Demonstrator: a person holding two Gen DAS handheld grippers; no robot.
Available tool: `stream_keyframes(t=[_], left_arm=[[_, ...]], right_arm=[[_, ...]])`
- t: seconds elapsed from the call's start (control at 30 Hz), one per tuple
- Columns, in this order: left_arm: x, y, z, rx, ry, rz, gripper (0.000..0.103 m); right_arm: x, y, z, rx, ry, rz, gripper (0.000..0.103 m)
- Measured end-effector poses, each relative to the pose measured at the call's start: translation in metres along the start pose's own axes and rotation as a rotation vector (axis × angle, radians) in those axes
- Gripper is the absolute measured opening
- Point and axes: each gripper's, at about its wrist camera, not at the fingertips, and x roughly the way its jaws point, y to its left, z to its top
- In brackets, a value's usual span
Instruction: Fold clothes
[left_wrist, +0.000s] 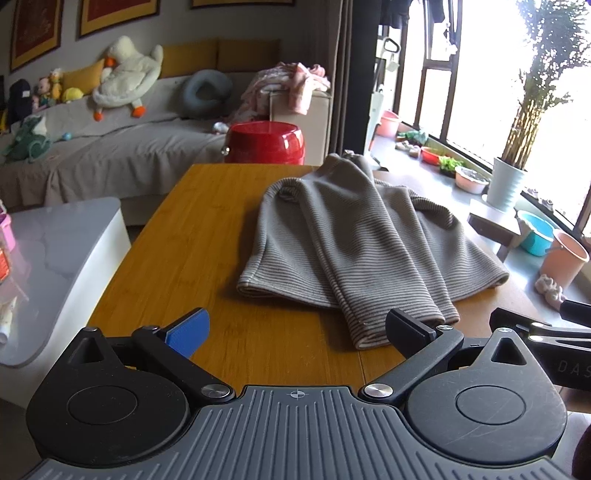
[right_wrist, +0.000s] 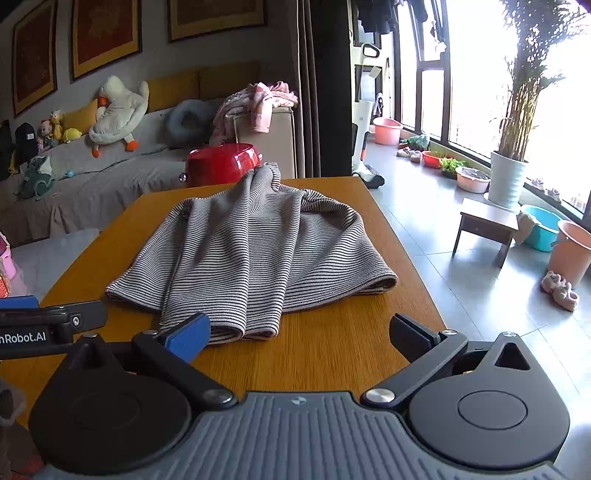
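Striped garment (left_wrist: 354, 240) lies on the wooden table (left_wrist: 207, 229), toward the table's right half in the left wrist view, roughly centred in the right wrist view (right_wrist: 251, 251). Fabric: fine grey and dark horizontal stripes, ribbed knit look. Body is spread flat, hem edge facing the cameras, hem slightly rolled at both ends. Two sleeves are folded inward and run down the middle side by side, overlapping the body; their cuffs (right_wrist: 236, 332) reach past the hem toward the near table edge. Far end of the garment bunches up into a raised peak near the table's far edge. Several soft creases along the sleeves.

Left gripper (left_wrist: 295, 332): jaws spread wide, nothing between them; its right finger sits just beside the sleeve cuffs, contact cannot be told. Right gripper (right_wrist: 299, 334): jaws also spread wide, holding nothing; its blue left pad (right_wrist: 188, 336) is just in front of the cuffs.

Background: red tub (left_wrist: 266, 142) beyond the table, sofa (left_wrist: 110, 147) with plush goose (left_wrist: 125, 79).
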Motion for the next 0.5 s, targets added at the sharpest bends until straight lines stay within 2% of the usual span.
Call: stream_keyframes(t=[0.17, 0.5], left_arm=[[-0.0026, -0.0009, -0.0046, 0.018, -0.015, -0.005, 0.103], [-0.0008, -0.0093, 0.0011, 0.033, 0.022, 0.014, 0.103]], right_arm=[[-0.0009, 0.0013, 0.0007, -0.011, -0.009, -0.006, 0.103], [-0.0010, 0.0042, 0.0012, -0.030, -0.014, -0.012, 0.103]])
